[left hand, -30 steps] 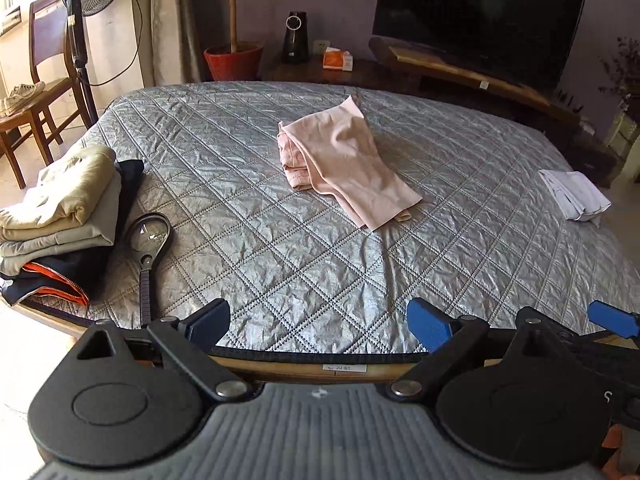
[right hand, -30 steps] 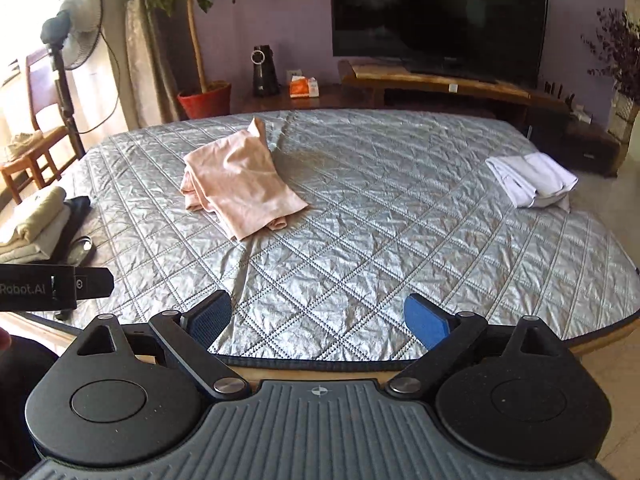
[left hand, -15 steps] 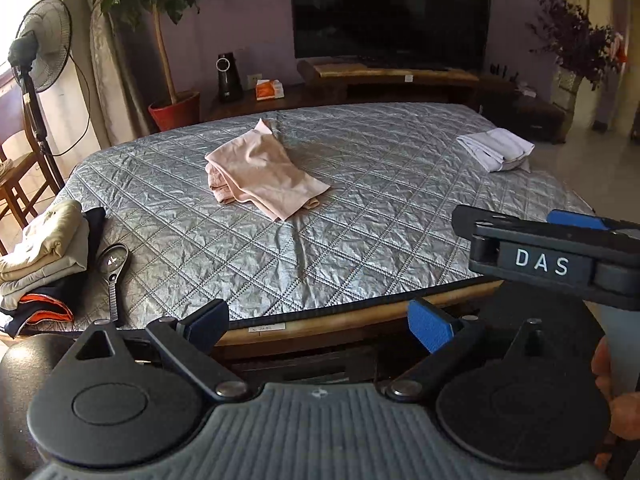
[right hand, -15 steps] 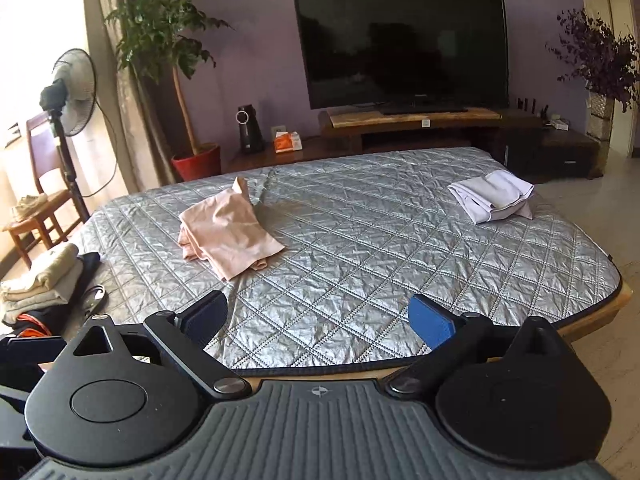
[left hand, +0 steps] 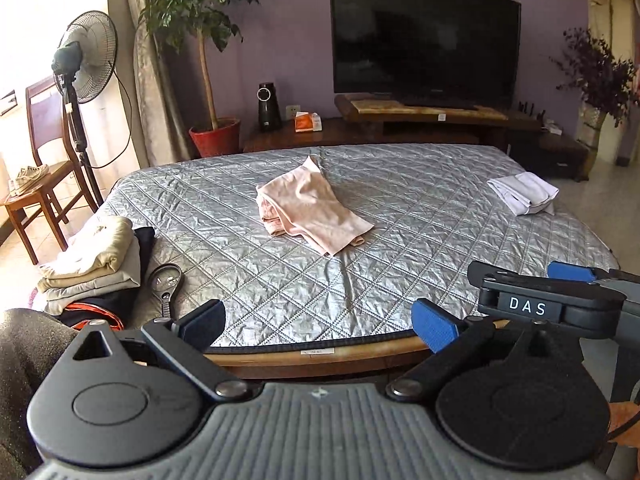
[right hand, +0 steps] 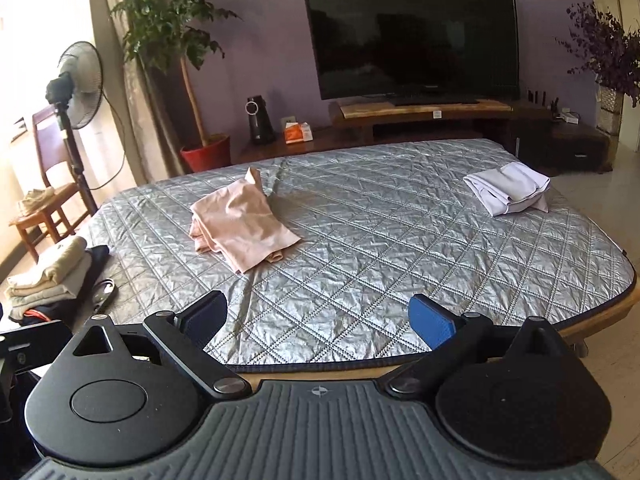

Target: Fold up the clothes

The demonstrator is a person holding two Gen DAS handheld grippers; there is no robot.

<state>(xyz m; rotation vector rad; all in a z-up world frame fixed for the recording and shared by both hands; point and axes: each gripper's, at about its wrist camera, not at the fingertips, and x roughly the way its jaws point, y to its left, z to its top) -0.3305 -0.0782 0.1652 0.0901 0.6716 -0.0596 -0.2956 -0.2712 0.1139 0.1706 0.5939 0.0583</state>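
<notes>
A loosely folded pink garment (left hand: 310,210) lies near the middle of the silver quilted bed (left hand: 420,248); it also shows in the right wrist view (right hand: 240,222). My left gripper (left hand: 318,322) is open and empty, held off the bed's near edge. My right gripper (right hand: 318,318) is open and empty over the near edge. The right gripper also shows at the right of the left wrist view (left hand: 560,292). A folded white garment (left hand: 522,192) lies at the bed's right side (right hand: 506,192).
A stack of folded beige and dark clothes (left hand: 92,268) and a magnifying glass (left hand: 166,280) sit at the bed's left corner. Beyond the bed stand a TV (left hand: 424,40) on a low wooden stand, a potted plant (left hand: 214,138), a fan (left hand: 86,60) and a chair (left hand: 40,160).
Both grippers have pulled back and risen away from the bed, so more of the room shows. The clothes have not moved. Both stay open.
</notes>
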